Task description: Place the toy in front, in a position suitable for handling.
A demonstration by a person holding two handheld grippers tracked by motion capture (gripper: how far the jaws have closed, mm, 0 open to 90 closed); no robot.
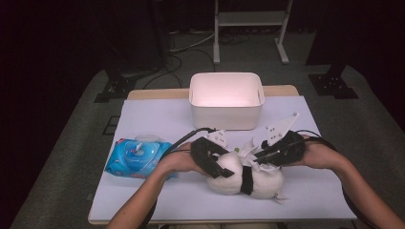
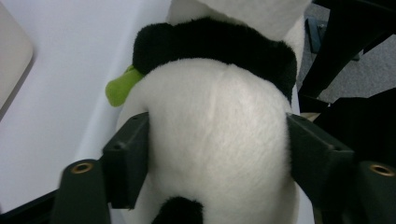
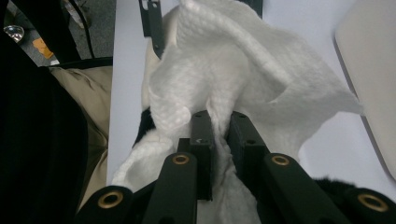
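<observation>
White sheeting is covering the table (image 1: pixel 157 119), which is standing on grey carpet against a dark background. We are working at its near edge on a plush panda toy (image 1: pixel 243 179), lying near the middle of that edge, in front of the white plastic bin (image 1: pixel 226 100).

The toy is presenting a rounded white body of short, dense pile, crossed by a black furry band. In the left gripper view, the white back (image 2: pixel 217 135) is bulging between the jaws, the black band (image 2: pixel 210 44) is running across above it, and a small green felt-like piece (image 2: pixel 120 88) is sticking out at the side.

We are clamping the left gripper (image 1: pixel 210 157) on the toy's white body, with both black pads pressing into the pile on either side. We are keeping the right gripper (image 1: pixel 279 151) clenched on a white wipe (image 3: pixel 224 74), with the jaws standing almost together and the sheet pinched between them. The wipe is thin, embossed with a fine woven texture, crumpled into loose folds, and resting on the toy.

A blue soft pack of wipes (image 1: pixel 138 158), glossy with a round lid, is lying on the sheeting to the left of the toy. The bin is rectangular with rounded corners and smooth walls.
</observation>
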